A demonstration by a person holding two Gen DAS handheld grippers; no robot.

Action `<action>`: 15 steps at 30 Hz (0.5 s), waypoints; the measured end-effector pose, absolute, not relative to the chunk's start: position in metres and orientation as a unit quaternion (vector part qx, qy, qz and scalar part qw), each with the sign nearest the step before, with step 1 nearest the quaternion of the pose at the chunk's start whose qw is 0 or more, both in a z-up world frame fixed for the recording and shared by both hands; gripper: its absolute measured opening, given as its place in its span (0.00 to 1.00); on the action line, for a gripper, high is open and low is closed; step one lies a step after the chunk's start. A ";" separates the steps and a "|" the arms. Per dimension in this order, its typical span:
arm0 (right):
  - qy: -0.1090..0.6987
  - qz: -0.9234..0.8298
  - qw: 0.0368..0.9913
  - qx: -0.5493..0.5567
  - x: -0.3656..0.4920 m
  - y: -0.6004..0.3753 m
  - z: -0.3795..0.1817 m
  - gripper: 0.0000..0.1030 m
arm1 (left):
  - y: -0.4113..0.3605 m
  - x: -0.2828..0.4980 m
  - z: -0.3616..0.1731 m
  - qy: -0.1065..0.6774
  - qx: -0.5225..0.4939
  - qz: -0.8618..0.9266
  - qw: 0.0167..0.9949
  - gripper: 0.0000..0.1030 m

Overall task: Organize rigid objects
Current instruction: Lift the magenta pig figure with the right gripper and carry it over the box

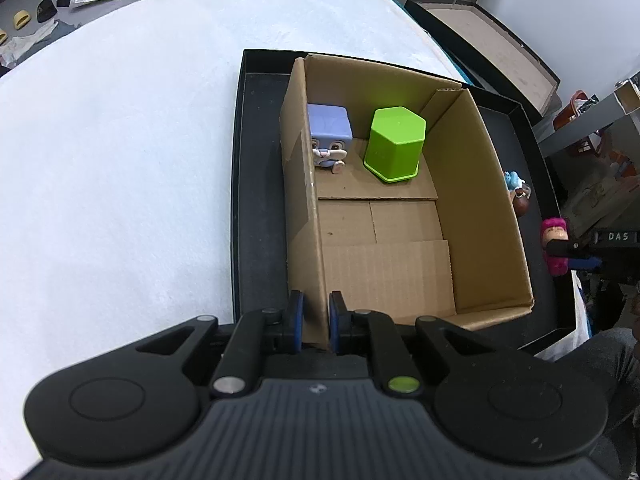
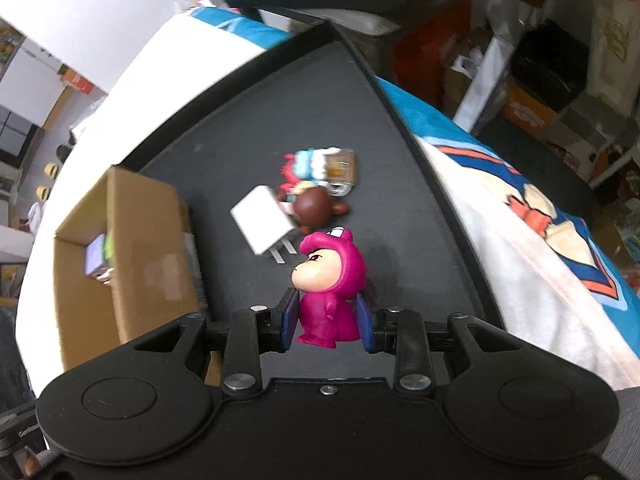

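Right gripper clamped on magenta figurine, upright between pads, above black tray. Cardboard box lies to its left. Left gripper pinches box's near left wall, steadying. Box's near floor free; purple cube toy, green hexagonal cup at far end.

"DAS" stands on the right tongs.

Magenta figure, brown box, green hexagonal block, lilac cube, black tray and white charger are noted.
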State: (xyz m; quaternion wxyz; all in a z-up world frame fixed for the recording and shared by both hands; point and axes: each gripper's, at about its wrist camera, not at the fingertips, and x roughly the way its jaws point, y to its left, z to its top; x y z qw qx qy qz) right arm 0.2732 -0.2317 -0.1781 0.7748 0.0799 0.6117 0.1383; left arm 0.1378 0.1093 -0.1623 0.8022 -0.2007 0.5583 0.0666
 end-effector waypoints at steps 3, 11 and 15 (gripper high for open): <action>0.599 0.155 0.783 0.065 0.271 -0.219 -0.164 0.30 | 0.109 0.137 -0.162 0.556 -0.203 0.064 0.803 0.12; 0.568 0.194 0.799 0.034 0.265 -0.189 -0.128 0.30 | 0.111 0.136 -0.163 0.554 -0.205 0.061 0.805 0.12; 0.563 0.203 0.801 0.024 0.263 -0.178 -0.122 0.30 | 0.113 0.134 -0.163 0.553 -0.210 0.059 0.804 0.12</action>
